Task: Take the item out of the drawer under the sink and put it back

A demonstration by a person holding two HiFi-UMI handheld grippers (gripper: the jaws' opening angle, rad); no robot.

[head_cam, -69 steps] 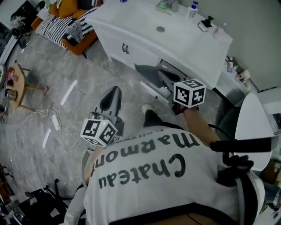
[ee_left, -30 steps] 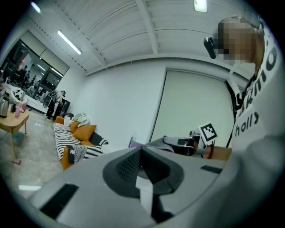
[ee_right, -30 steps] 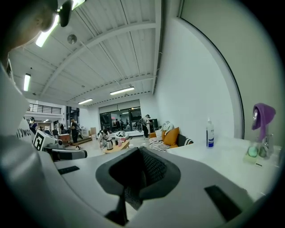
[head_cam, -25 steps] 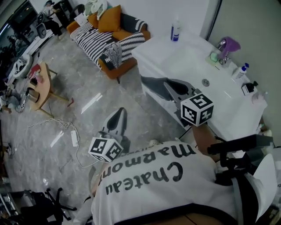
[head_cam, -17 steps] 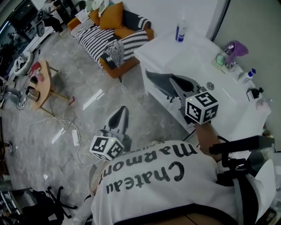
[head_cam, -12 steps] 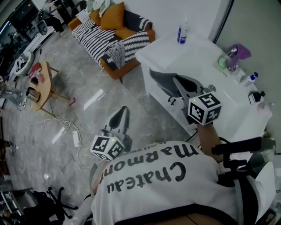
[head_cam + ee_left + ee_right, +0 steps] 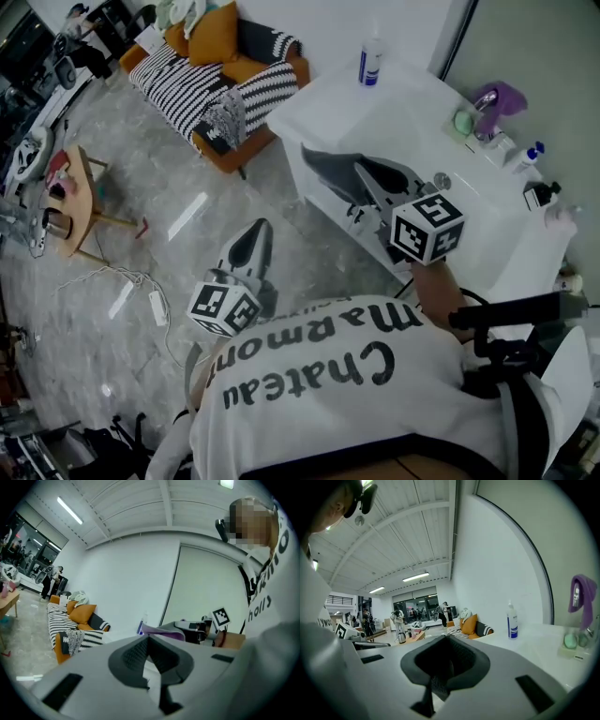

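The sink was a shallow white basin set in a long white counter. It lay at about 1 o'clock in the head view, and the counter ran from 12 round toward 3. A small round metal drain sat in the basin floor. The cabinet below had a plain white front facing roughly 8 o'clock. The drawer's place on that front lay behind the right gripper, so whether it was open or closed could not be told.
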